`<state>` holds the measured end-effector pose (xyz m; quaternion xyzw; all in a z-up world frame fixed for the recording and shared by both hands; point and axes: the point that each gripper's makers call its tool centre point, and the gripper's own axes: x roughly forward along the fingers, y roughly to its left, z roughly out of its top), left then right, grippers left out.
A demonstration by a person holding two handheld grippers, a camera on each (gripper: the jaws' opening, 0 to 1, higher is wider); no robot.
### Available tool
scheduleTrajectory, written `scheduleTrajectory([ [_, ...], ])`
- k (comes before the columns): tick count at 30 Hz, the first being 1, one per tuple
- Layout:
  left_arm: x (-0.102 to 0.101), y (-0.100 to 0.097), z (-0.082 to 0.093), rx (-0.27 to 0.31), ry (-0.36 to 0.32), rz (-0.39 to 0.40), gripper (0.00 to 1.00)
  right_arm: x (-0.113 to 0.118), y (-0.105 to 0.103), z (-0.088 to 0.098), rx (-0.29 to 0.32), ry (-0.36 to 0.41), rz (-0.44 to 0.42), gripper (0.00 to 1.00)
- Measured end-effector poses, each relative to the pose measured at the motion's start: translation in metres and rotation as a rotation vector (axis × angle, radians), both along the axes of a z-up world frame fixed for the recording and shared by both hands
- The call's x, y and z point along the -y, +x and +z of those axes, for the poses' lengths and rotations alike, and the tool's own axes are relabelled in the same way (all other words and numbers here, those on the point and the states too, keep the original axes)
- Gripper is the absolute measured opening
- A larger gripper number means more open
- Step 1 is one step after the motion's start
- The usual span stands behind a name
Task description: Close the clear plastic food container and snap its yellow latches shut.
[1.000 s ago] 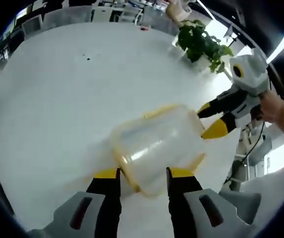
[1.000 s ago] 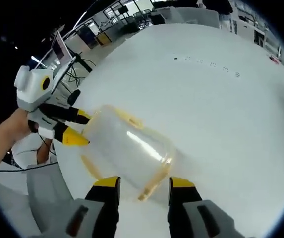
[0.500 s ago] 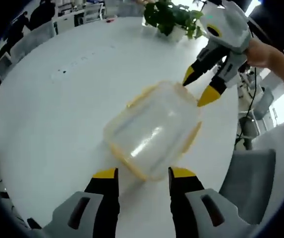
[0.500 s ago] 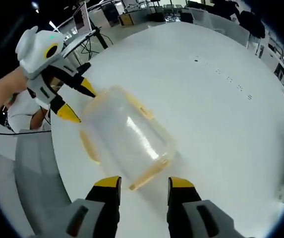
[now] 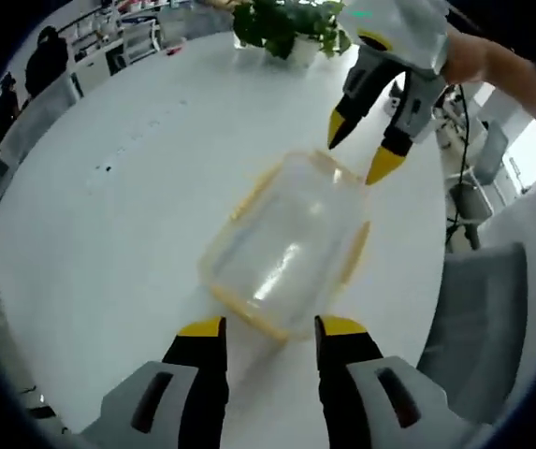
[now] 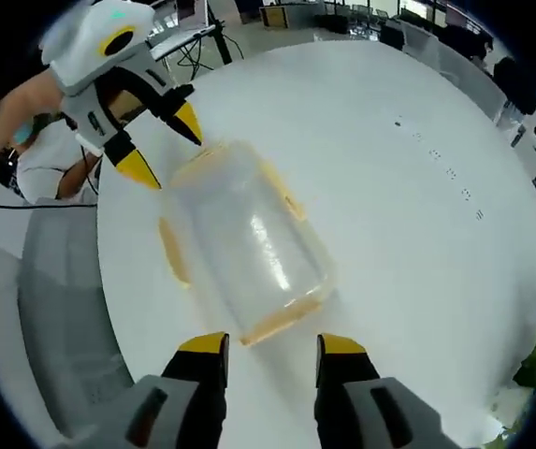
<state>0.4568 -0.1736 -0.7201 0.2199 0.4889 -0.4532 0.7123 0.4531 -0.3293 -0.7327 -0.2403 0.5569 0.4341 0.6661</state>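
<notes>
L gripper (image 5: 268, 327): two black jaws w/ yellow tips, grey housings below, each w/ a dark slot. R gripper (image 6: 272, 344): same build, black jaws, yellow tips, grey bodies w/ slots. Seen from the other side, R gripper has white shell, yellow ring mark, pointed yellow-tipped black jaws. Bare forearm (image 5: 501, 61) behind it, no sleeve visible; white top (image 6: 48, 164) by the L one.

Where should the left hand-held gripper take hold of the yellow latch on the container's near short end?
Probably the latch's outer edge. In the left gripper view, that yellow latch lies along the clear container's short end, just ahead of the open left hand-held gripper. Come in low and straight from this end; the strip runs crosswise to the jaws.
</notes>
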Motion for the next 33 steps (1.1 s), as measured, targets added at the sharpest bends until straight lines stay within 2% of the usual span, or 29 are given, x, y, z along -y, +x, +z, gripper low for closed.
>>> scheduleTrajectory([
  [8,0.004,0.007,0.003,0.018,0.017,-0.061,0.34,0.002,0.002,0.005,0.017,-0.039,0.068,0.32],
  [15,0.013,0.011,0.012,0.056,0.008,-0.110,0.32,-0.002,0.002,0.009,0.012,-0.030,0.090,0.31],
  [23,0.024,0.009,0.015,0.089,0.007,-0.181,0.30,-0.015,0.002,0.013,0.002,-0.001,0.100,0.31],
  [26,0.029,0.008,0.016,0.089,-0.015,-0.181,0.31,-0.019,0.002,0.014,0.004,0.005,0.108,0.31],
  [31,0.033,0.007,0.015,0.099,-0.011,-0.214,0.30,-0.024,0.000,0.014,0.002,0.014,0.127,0.30],
  [33,0.035,0.007,0.016,0.104,-0.014,-0.221,0.30,-0.031,0.000,0.016,-0.006,0.058,0.110,0.32],
])
